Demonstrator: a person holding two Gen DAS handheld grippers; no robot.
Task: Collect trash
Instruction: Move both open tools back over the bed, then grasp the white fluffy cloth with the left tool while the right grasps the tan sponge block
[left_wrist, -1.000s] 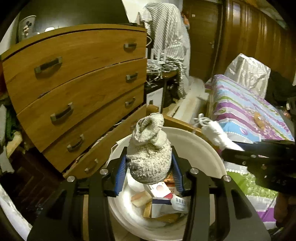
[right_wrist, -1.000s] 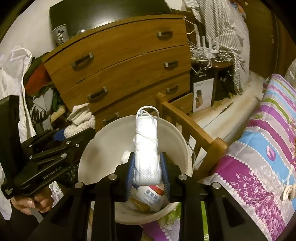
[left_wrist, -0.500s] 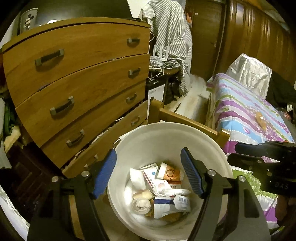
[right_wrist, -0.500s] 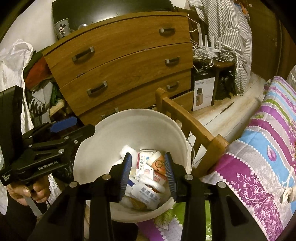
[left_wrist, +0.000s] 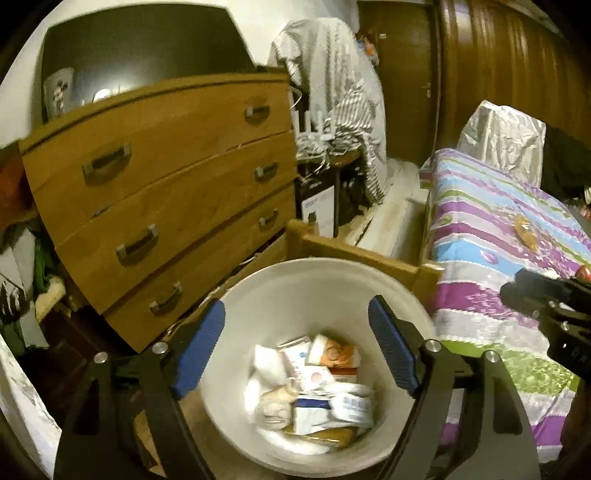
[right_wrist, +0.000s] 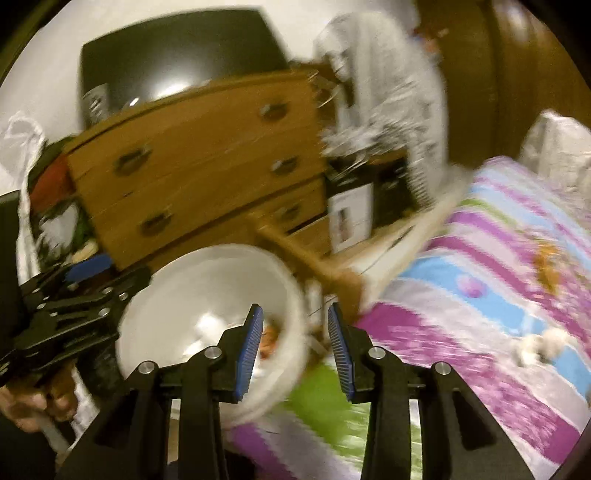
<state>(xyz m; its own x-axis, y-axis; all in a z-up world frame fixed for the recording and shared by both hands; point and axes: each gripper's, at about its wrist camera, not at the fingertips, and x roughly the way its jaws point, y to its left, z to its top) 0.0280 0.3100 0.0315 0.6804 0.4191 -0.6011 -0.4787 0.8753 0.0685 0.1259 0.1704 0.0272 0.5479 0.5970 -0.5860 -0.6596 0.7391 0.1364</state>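
Note:
A white bucket (left_wrist: 310, 284) stands on the floor by the bed and holds several boxes, wrappers and white wads of trash (left_wrist: 317, 384). My left gripper (left_wrist: 297, 350) is open and empty, right above the bucket. My right gripper (right_wrist: 295, 349) is open and empty, over the bucket's right rim (right_wrist: 295, 325) and the bed edge; that view is blurred. An orange-brown scrap (left_wrist: 526, 236) lies on the striped bedspread (left_wrist: 491, 229), also seen in the right wrist view (right_wrist: 546, 266). A small white thing (right_wrist: 543, 345) lies on the bedspread (right_wrist: 480, 258) nearer the front.
A wooden chest of drawers (left_wrist: 166, 206) stands behind the bucket. A wooden bed rail (left_wrist: 354, 251) runs between bucket and bed. A side table with cables (left_wrist: 332, 155) and a striped shirt (left_wrist: 340, 96) stand at the back. Clothes are piled at the left (left_wrist: 22, 258).
One second ago the left gripper held a grey cloth and the right a white wad over the bucket; both opened and the items dropped in. The right gripper now swings right toward the bed.

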